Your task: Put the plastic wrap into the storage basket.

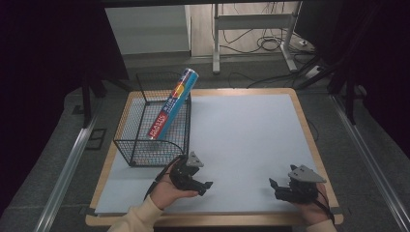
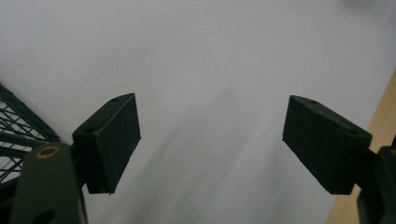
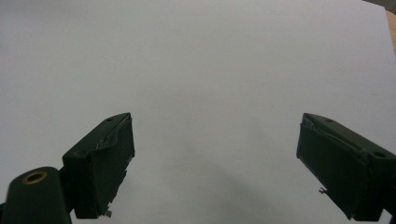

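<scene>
**Two hand-held grippers rest open on a table beside a wire basket holding a tube**

A wooden-edged table (image 1: 300,116) is covered by a pale grey-white sheet (image 1: 241,140). At its left rear stands a black wire basket (image 1: 145,145). Inside the basket a long blue tube (image 1: 171,104) with red and yellow print leans tilted, its lower end down in the basket and its upper end rising past the far rim.

Near the front edge, just in front of the basket, a person's left hand (image 1: 167,193) holds the left gripper (image 2: 210,140), its jaws spread wide with nothing between them. Well apart to the right, the right gripper (image 3: 215,163) sits low over the sheet, jaws likewise wide apart and empty.
</scene>
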A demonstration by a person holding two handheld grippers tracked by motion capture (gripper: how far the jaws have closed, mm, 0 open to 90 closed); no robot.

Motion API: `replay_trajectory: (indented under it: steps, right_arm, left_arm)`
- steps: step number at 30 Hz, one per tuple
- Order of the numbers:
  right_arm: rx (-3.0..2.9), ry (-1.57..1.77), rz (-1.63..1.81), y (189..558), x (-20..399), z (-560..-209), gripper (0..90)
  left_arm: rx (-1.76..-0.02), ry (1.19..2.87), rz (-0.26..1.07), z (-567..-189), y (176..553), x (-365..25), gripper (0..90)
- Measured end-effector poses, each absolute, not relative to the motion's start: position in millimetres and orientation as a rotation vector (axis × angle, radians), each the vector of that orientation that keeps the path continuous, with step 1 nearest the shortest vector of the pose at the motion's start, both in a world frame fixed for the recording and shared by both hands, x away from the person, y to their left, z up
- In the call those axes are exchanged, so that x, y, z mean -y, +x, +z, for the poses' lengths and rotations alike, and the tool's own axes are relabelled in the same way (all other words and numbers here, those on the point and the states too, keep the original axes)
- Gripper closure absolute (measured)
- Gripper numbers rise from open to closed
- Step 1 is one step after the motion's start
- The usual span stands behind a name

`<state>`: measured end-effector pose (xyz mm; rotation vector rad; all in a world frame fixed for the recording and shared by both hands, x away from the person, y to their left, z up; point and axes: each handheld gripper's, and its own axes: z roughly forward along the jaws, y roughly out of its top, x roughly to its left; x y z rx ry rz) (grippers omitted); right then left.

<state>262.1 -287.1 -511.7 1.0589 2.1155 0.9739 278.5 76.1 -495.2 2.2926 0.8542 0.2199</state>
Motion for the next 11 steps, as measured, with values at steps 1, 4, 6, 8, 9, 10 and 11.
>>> replay_trajectory:
  steps: [1, 4, 6, 8, 9, 10, 11]
  right_arm:
    - [-2.117, 1.058, 0.971, 262.1, 287.4, -511.5, 11.4]
    - [-2.114, 1.057, 0.973, 263.1, 288.7, -511.7, 11.4]
    - [-2.113, 1.059, 0.973, 263.5, 288.9, -511.9, 11.4]
    - [-2.114, 1.057, 0.971, 263.4, 288.6, -512.0, 11.4]
    - [-2.116, 1.055, 0.972, 263.3, 288.3, -512.1, 11.4]
    - [-2.117, 1.054, 0.972, 263.2, 287.9, -512.1, 11.4]
    - [-2.117, 1.049, 0.976, 263.0, 287.3, -512.1, 11.4]
  left_arm:
    - [-0.851, 2.288, 0.221, -495.6, 277.8, -75.7, 19.2]
    - [-0.856, 2.288, 0.221, -496.3, 277.3, -77.2, 19.1]
    - [-0.859, 2.291, 0.223, -497.0, 277.6, -79.3, 19.1]
    - [-0.871, 2.286, 0.23, -498.7, 277.6, -80.7, 19.1]
    - [-0.873, 2.29, 0.233, -499.3, 277.8, -81.7, 19.0]
    - [-0.873, 2.293, 0.235, -500.2, 278.1, -82.4, 18.8]
    - [-0.874, 2.299, 0.237, -500.6, 278.3, -83.0, 18.3]
